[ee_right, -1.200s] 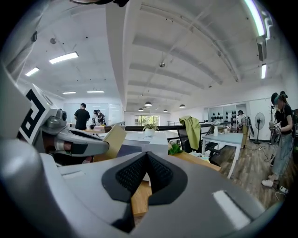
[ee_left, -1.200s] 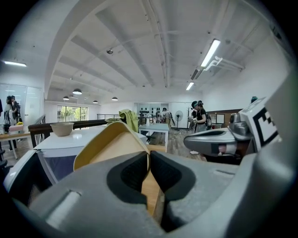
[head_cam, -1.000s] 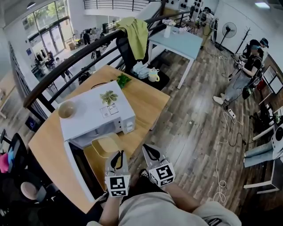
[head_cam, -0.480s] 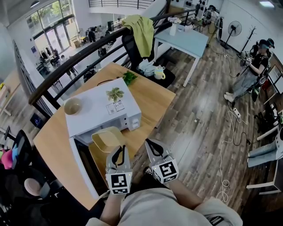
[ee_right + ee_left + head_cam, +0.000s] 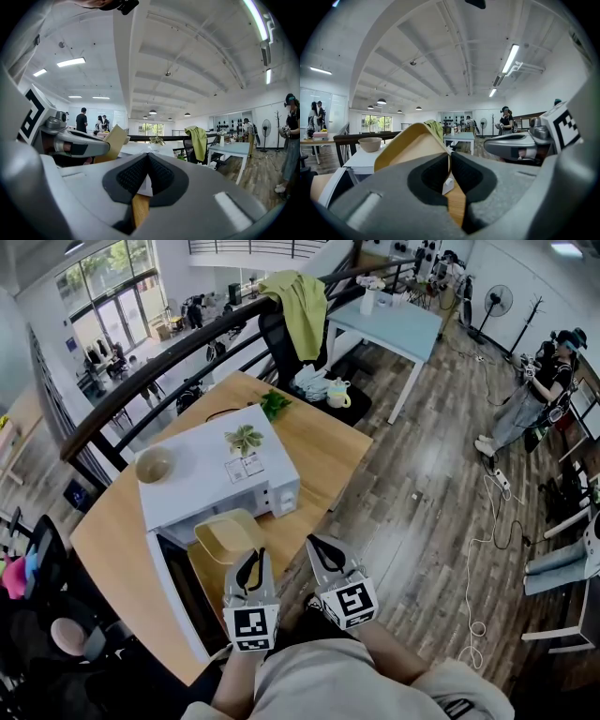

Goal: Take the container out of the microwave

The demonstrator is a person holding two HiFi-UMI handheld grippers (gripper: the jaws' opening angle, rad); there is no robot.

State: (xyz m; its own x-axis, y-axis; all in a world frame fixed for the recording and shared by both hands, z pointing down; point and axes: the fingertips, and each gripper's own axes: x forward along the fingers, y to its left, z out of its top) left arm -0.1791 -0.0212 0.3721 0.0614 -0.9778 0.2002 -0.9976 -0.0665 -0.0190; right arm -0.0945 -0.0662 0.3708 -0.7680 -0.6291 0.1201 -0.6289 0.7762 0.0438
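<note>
- Extraction looks nearly done by my reading. The tan container (image 5: pixel 228 538) hangs just in front of the white microwave (image 5: pixel 202 479), level with its mouth. It is above the wooden table (image 5: pixel 319 451) and rests on nothing I can make out.
- Your left gripper (image 5: pixel 450 157) has it. The jaws are closed to a thin slit on the container's near wall, with the pads pressing either side of the rim. In the left gripper view the container tips up and away from you.
- Your right gripper (image 5: pixel 147 159) carries nothing. Its jaws meet pad to pad with no object between them, and it sits just beside the left one, to the right of the container.
- The microwave door (image 5: pixel 178 601) stands swung wide toward your left, so the way out is unobstructed.
- On top of the microwave are a bowl (image 5: pixel 154 465) and a small potted plant (image 5: pixel 244 439), both well apart from the grip.
- What is left, as I judge it, is to bring the container fully clear of the opening and set it on bare tabletop. The head view doesn't settle whether its far edge has cleared the cavity.
- A one-wall pinch on a tilted container may slip or twist, so keep it low. I can't see whether anything is inside.
</note>
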